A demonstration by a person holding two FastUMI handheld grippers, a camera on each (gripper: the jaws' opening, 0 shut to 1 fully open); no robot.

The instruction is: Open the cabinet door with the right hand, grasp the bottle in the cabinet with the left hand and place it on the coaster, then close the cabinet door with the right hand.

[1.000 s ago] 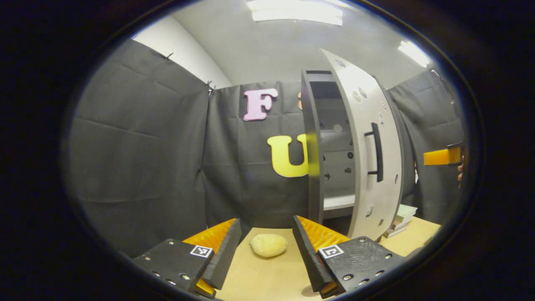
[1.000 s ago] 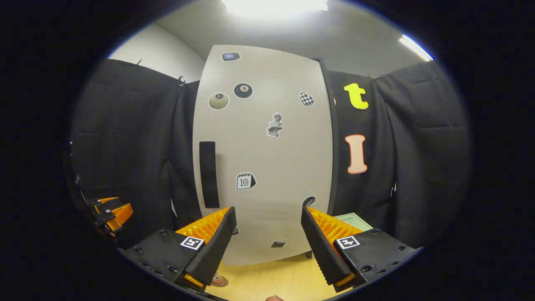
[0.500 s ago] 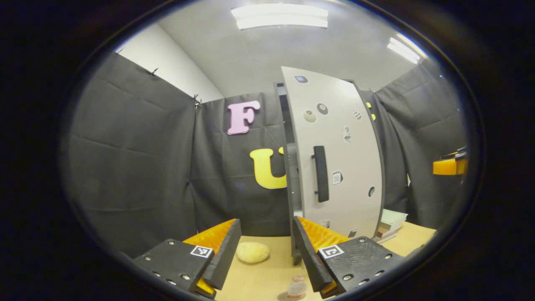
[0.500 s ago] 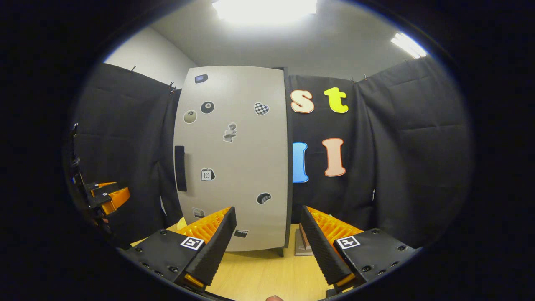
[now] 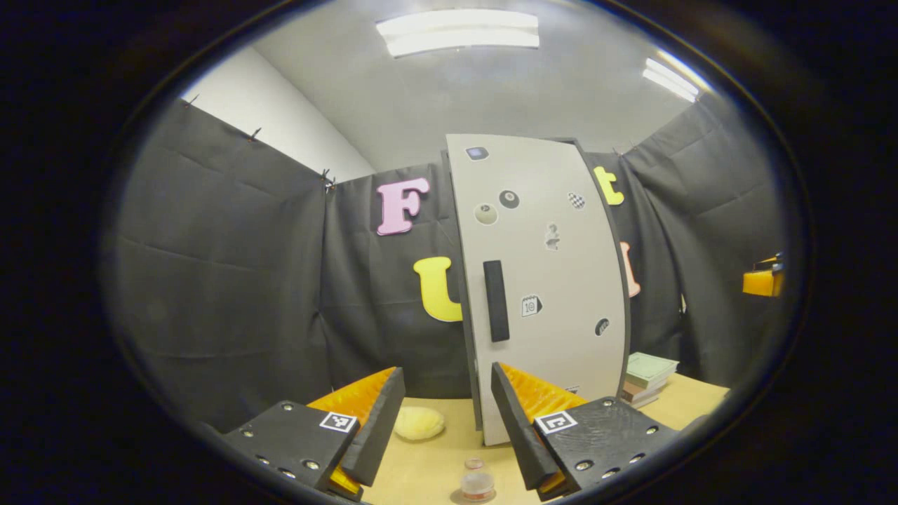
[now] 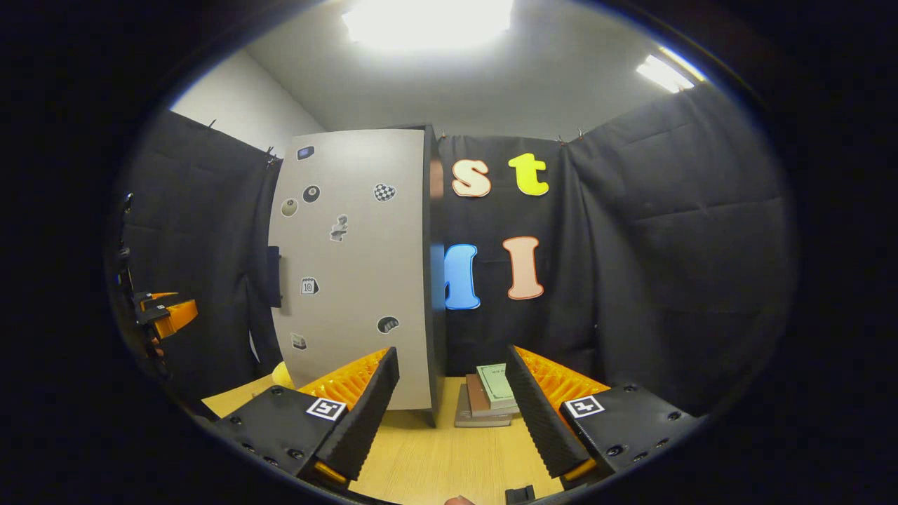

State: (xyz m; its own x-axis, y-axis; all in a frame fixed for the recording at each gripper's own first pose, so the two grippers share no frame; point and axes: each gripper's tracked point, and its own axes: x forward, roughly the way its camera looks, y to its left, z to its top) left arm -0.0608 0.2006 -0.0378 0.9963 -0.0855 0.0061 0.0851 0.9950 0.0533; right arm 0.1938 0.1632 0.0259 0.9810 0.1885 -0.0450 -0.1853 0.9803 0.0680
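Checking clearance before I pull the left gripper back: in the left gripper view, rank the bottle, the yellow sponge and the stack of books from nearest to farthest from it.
1. Bottle, low between the left gripper fingers.
2. Yellow sponge, ahead on the table, left of the cabinet door.
3. Stack of books, far right, beyond the door.

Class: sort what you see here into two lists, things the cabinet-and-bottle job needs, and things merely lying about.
Job:
cabinet door
door handle
bottle on its coaster
left tongs
right tongs

Lying about:
stack of books
yellow sponge
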